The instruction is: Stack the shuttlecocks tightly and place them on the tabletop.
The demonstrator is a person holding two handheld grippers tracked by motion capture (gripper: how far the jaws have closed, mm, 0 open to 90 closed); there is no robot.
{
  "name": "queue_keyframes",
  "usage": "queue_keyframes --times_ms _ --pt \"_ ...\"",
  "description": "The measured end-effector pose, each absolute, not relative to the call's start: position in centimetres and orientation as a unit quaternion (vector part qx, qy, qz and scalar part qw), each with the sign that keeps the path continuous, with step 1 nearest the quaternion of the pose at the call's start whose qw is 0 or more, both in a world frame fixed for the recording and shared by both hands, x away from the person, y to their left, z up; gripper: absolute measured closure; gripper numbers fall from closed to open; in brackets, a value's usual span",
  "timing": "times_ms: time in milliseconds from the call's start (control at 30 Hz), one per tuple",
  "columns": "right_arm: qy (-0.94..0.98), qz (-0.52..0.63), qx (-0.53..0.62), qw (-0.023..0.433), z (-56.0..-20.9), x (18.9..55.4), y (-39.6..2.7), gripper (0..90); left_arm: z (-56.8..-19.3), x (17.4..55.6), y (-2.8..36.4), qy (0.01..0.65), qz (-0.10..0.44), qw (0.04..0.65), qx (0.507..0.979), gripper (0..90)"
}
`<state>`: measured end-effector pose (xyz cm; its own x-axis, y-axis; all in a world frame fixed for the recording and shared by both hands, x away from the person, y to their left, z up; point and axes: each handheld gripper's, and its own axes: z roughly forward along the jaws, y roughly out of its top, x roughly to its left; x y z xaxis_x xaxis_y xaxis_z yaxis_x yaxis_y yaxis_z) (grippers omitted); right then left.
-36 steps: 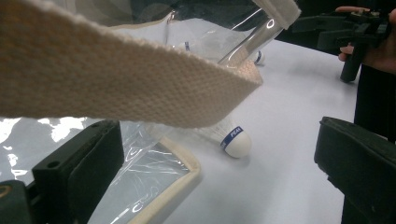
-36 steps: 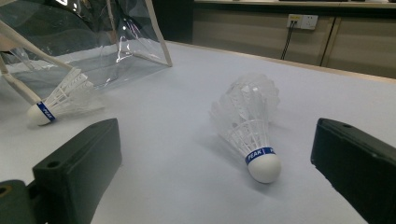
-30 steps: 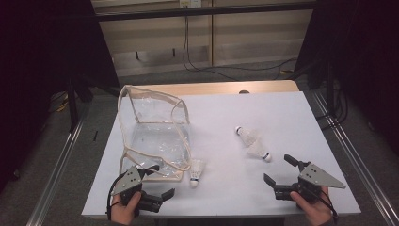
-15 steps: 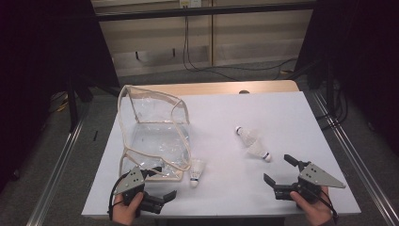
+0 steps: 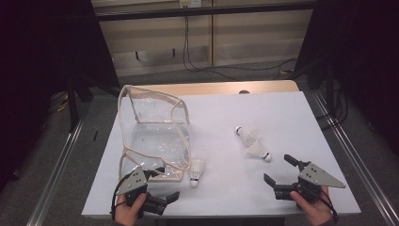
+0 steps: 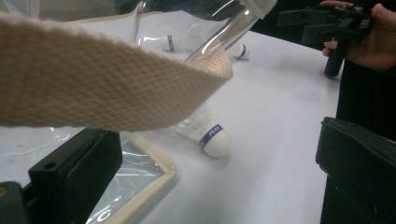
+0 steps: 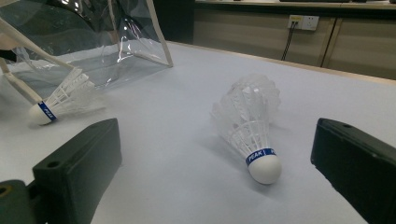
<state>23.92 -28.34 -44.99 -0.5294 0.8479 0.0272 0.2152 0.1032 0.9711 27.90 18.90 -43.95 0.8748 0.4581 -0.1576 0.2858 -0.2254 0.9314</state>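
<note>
I've got both grippers low at the near edge of the counter (image 5: 301, 122), each held in a hand.

Landmark is the clear bag (image 5: 155, 134): transparent plastic with cream webbing trim, standing open on the left part of the counter.

My left gripper (image 5: 160, 188) sits just in front of the bag's near edge, jaws spread wide, nothing between them. In the left gripper view the bag's cream strap (image 6: 107, 74) hangs across the top of the frame, close to the camera, and the bag's trimmed bottom edge lies between the jaws on the left side.

Near shuttlecock (image 5: 196, 172) lies on its side just beside the bag's near right corner, cork pointing toward me; can't tell if the feathers touch the bag. In the left gripper view the same one (image 6: 205, 133) is ahead of the open jaws, blue band on a white cork, partly under the strap.

Two more shuttlecocks well right of the bag: right shuttlecock (image 5: 259, 151), lying on its side, and behind it the far shuttlecock (image 5: 244, 134), skirts touching or overlapping.

My right gripper (image 5: 281, 170) is far right of the bag, jaws apart and empty, just short of the right shuttlecock. In the right gripper view that shuttlecock (image 7: 250, 126) lies between the jaw lines, cork toward the camera, not touched.
</note>
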Motion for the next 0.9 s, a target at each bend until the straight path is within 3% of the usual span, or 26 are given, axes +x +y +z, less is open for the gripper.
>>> queue_keyframes --times_ms 900 --pt "0.684 0.546 0.387 0.291 -45.0 24.0 -28.4 1.1 -43.9 27.0 17.0 0.238 0.073 0.569 0.783 0.2"
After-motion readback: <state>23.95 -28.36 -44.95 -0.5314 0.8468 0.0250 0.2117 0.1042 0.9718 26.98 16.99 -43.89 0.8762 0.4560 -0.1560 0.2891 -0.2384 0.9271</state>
